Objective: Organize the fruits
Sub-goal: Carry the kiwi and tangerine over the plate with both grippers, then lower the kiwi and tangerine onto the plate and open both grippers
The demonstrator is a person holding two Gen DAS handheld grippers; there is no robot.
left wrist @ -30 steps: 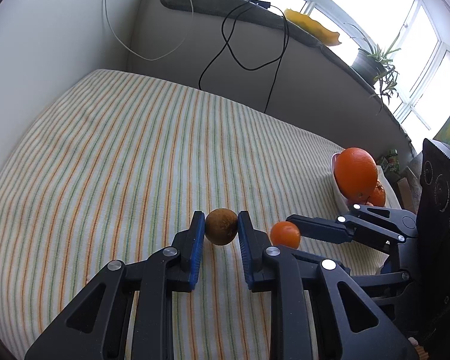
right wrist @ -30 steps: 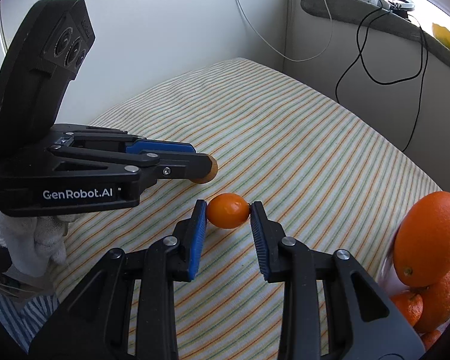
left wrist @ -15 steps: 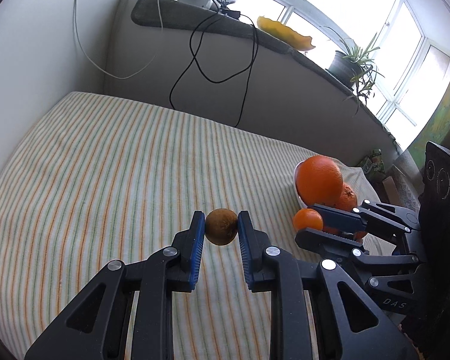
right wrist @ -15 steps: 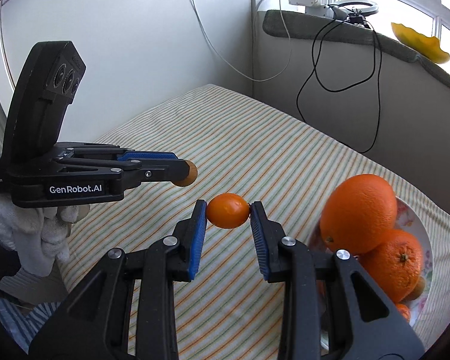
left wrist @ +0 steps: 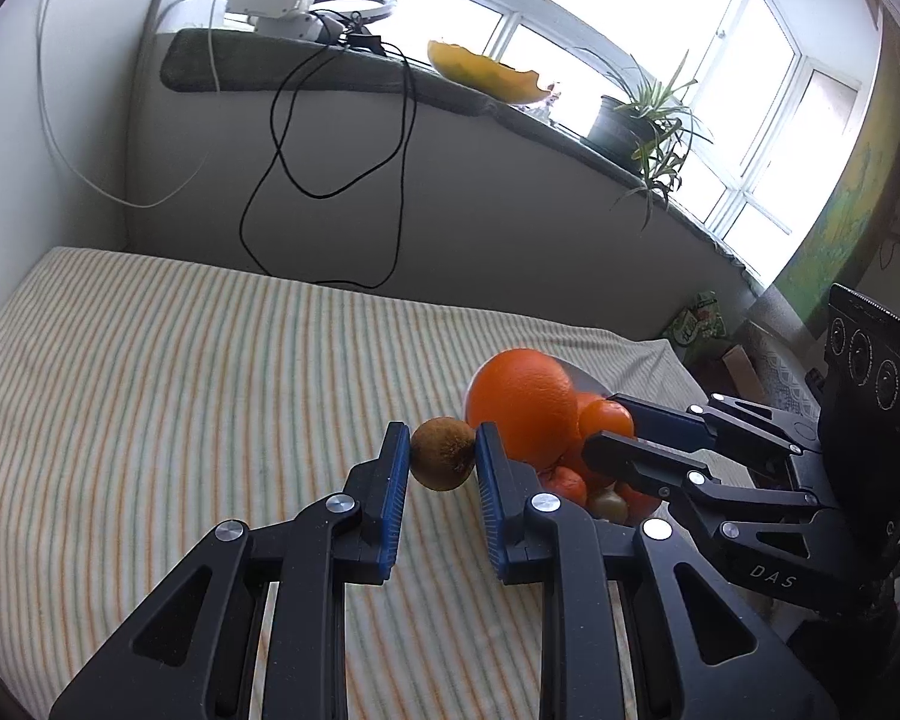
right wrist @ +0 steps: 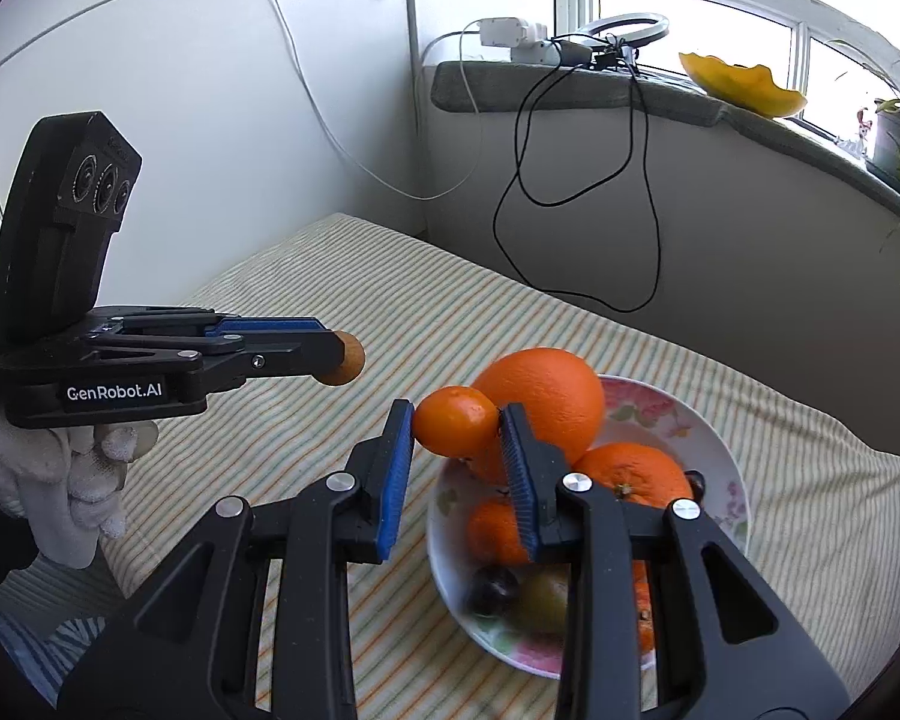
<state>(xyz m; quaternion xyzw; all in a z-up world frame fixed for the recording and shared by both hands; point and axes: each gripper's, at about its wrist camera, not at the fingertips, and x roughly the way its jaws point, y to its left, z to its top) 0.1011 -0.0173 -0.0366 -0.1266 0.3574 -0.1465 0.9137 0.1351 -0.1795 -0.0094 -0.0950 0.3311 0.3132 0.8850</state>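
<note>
My left gripper (left wrist: 441,459) is shut on a brown kiwi (left wrist: 442,461) and holds it in the air left of the plate; it also shows in the right wrist view (right wrist: 342,357). My right gripper (right wrist: 456,429) is shut on a small tangerine (right wrist: 455,429) above the near left rim of a floral plate (right wrist: 714,456). The plate holds a large orange (right wrist: 549,396), smaller oranges (right wrist: 633,474), a dark plum (right wrist: 493,591) and a yellowish fruit (right wrist: 543,597). In the left wrist view the right gripper (left wrist: 609,435) holds the tangerine (left wrist: 606,418) beside the large orange (left wrist: 522,408).
A striped cloth (left wrist: 180,396) covers the table. A white wall (right wrist: 210,120) stands to the left and a low grey wall with hanging black cables (left wrist: 330,180) behind. The sill carries a power strip (left wrist: 264,0), a yellow dish (left wrist: 486,69) and a potted plant (left wrist: 636,120).
Both grippers have moved right toward the plate with their fruits. The tangerine now hangs over the plate's rim; the kiwi is close to the large orange.
</note>
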